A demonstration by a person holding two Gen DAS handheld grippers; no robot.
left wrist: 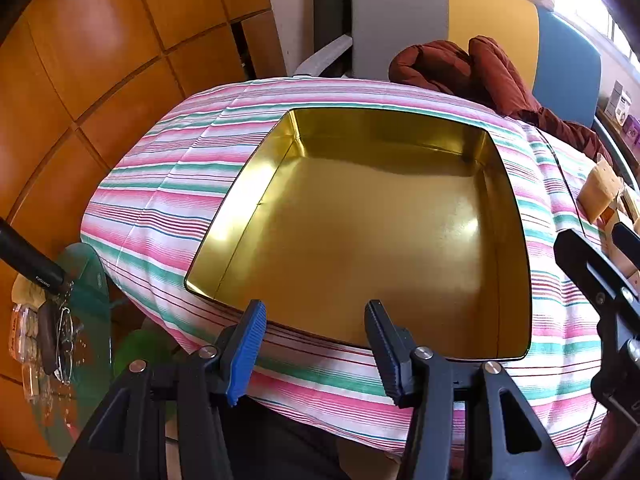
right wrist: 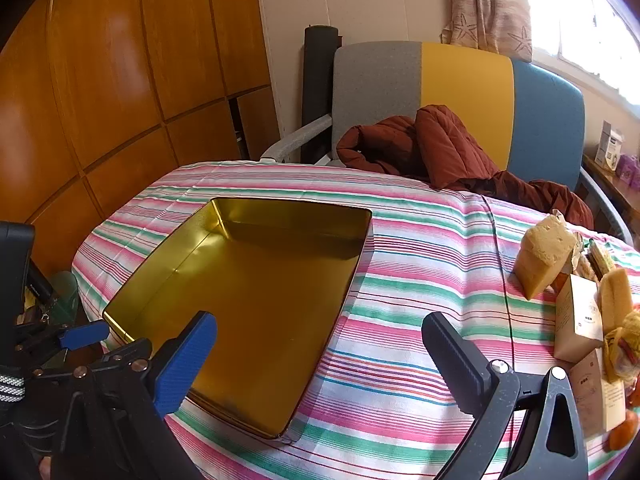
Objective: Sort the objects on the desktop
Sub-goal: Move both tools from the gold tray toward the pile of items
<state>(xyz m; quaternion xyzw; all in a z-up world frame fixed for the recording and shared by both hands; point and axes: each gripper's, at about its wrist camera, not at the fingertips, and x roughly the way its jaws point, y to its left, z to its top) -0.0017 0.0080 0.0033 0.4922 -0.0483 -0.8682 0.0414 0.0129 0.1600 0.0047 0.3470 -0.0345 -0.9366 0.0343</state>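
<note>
A gold metal tin (left wrist: 508, 216) lies open and empty on the striped tablecloth (left wrist: 160, 200); it also shows in the right wrist view (right wrist: 360, 248). My left gripper (left wrist: 316, 348) is open and empty just in front of the tin's near rim. My right gripper (right wrist: 320, 360) is open and empty above the cloth at the tin's right side. A pile of objects sits at the table's right: a yellow sponge block (right wrist: 544, 256), a tan carton (right wrist: 578, 320), a second carton (right wrist: 596, 392), a yellow plush toy (right wrist: 620, 336) and an orange item (right wrist: 624, 432).
A red-brown jacket (right wrist: 440, 148) lies on a grey, yellow and blue chair (right wrist: 464, 80) behind the table. Wooden cabinets (right wrist: 120, 80) stand at the left. A glass side table (left wrist: 88, 300) with clutter sits low at the left. The right gripper's body (left wrist: 600, 280) shows in the left wrist view.
</note>
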